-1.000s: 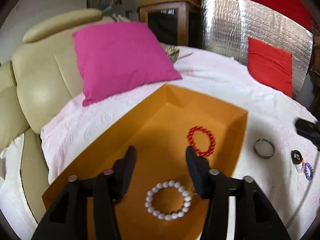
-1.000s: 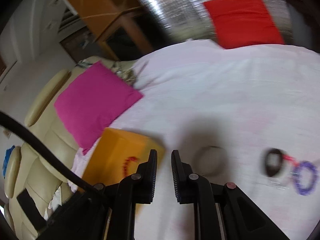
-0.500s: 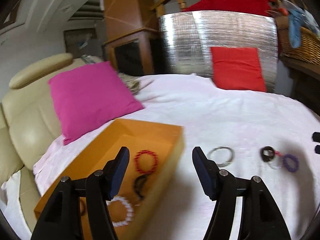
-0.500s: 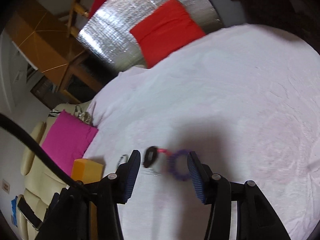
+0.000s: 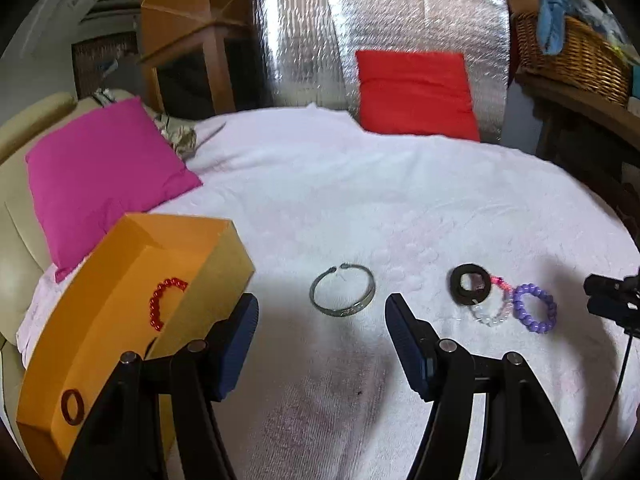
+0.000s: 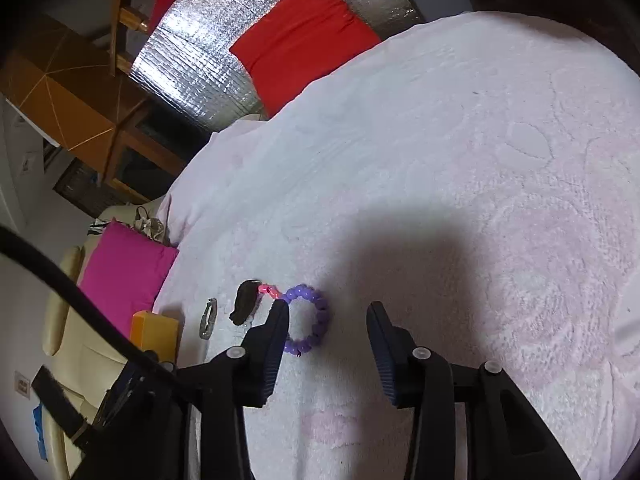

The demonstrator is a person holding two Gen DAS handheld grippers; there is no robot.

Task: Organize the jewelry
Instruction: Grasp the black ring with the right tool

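Your left tool (image 5: 320, 316) sits open before the silver bangle (image 5: 343, 290) — nothing gripped. Right tool (image 6: 328, 320) has just been closing, jaws still apart — purple bead bracelet (image 6: 310, 320) lies between them, ungripped.

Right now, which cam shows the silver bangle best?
Left wrist: the silver bangle lies flat on the white cover, full ring and its gap visible, ahead of the open left gripper. Right wrist shows it only edge-on, a thin sliver far left, beside the orange box.
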